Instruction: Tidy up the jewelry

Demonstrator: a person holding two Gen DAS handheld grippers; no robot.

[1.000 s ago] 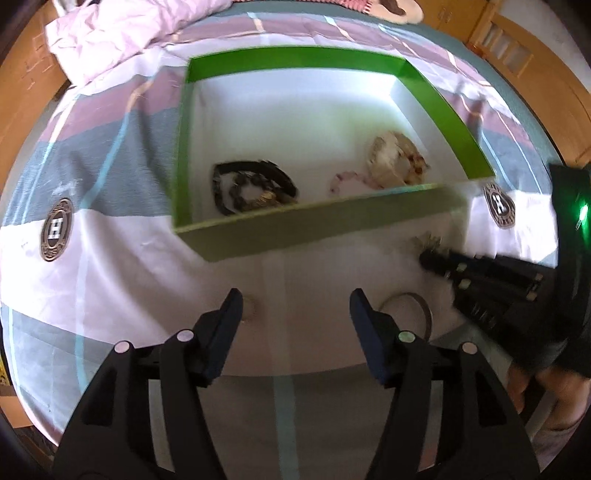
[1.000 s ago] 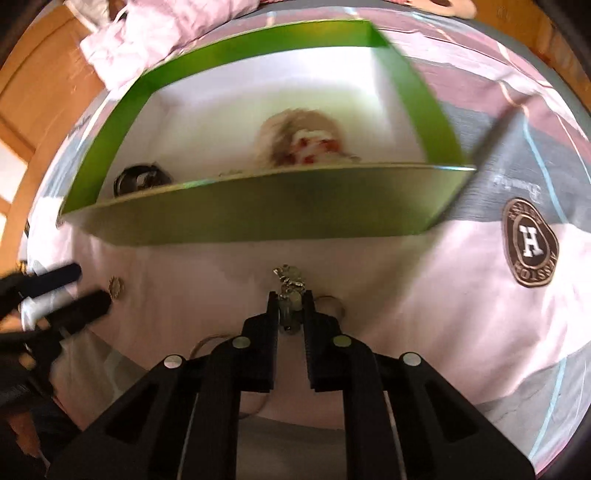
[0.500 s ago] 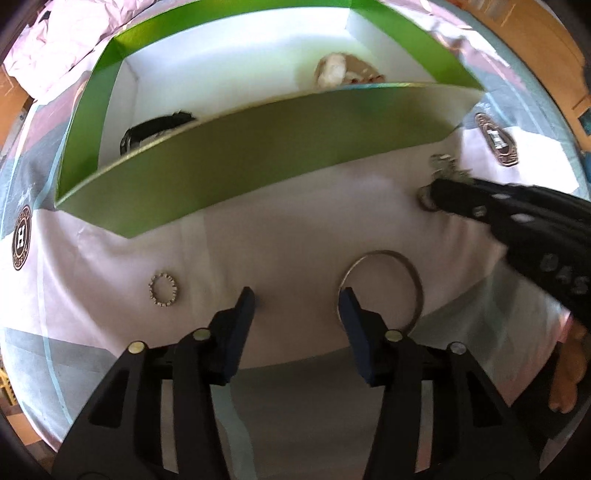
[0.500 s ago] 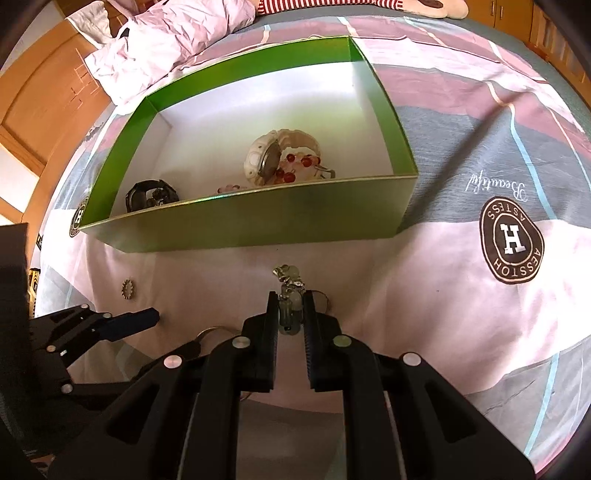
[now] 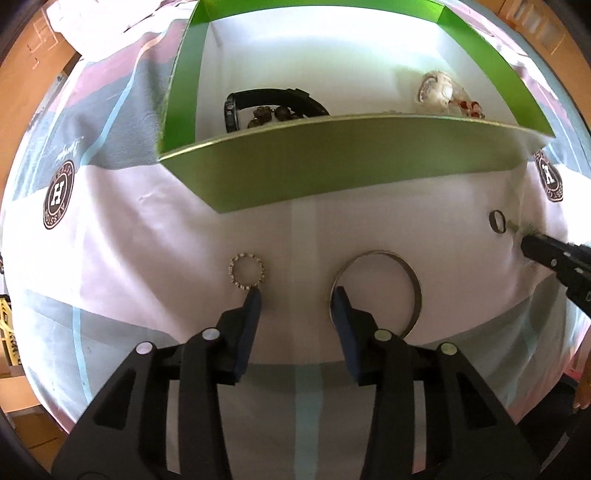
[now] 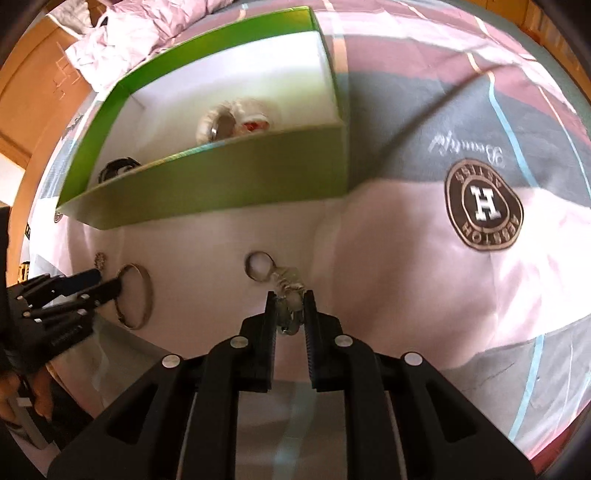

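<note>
A green box with a white inside stands on the bed; it shows in the right wrist view too. It holds a black watch and a pale bracelet with red beads. My left gripper is open just above the sheet, between a small beaded ring and a metal bangle. My right gripper is shut on a silver keyring charm; its ring lies on the sheet.
The striped bedsheet has round H logos. A crumpled pink quilt lies beyond the box. Wooden furniture borders the bed.
My left gripper has moved forward and down towards the sheet between the beaded ring and the bangle. My right gripper has stayed shut on the charm and swung right, away from the box.
</note>
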